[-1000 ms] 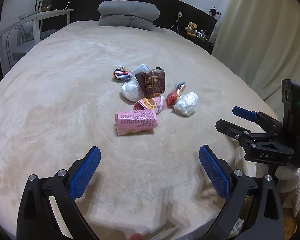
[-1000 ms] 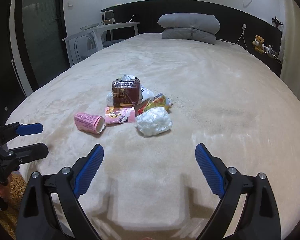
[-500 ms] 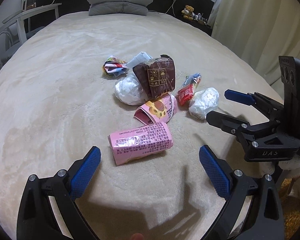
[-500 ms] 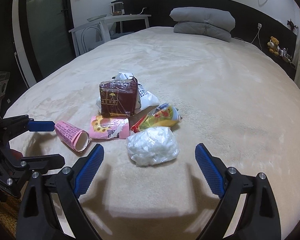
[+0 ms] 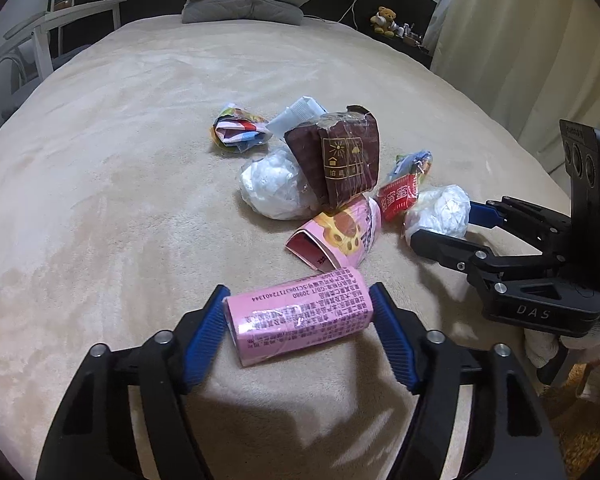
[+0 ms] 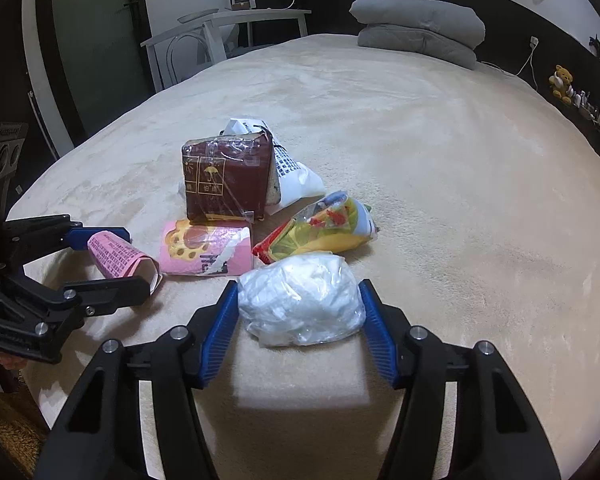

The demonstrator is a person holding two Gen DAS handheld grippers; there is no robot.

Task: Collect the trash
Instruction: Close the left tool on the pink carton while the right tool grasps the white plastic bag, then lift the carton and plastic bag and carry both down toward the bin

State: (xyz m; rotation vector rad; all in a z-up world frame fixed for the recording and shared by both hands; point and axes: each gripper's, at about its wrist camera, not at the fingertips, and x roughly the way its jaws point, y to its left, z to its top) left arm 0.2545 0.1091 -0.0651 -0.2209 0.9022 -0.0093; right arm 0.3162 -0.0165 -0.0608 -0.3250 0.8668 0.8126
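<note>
Judging from how things lie on the bed [image 5: 100,160], collecting is only starting: the left gripper [image 5: 300,322] pinches the pink carton [image 5: 298,314], the right gripper [image 6: 298,312] squeezes the white plastic wad [image 6: 300,304], and the other wrappers wait untouched.
</note>
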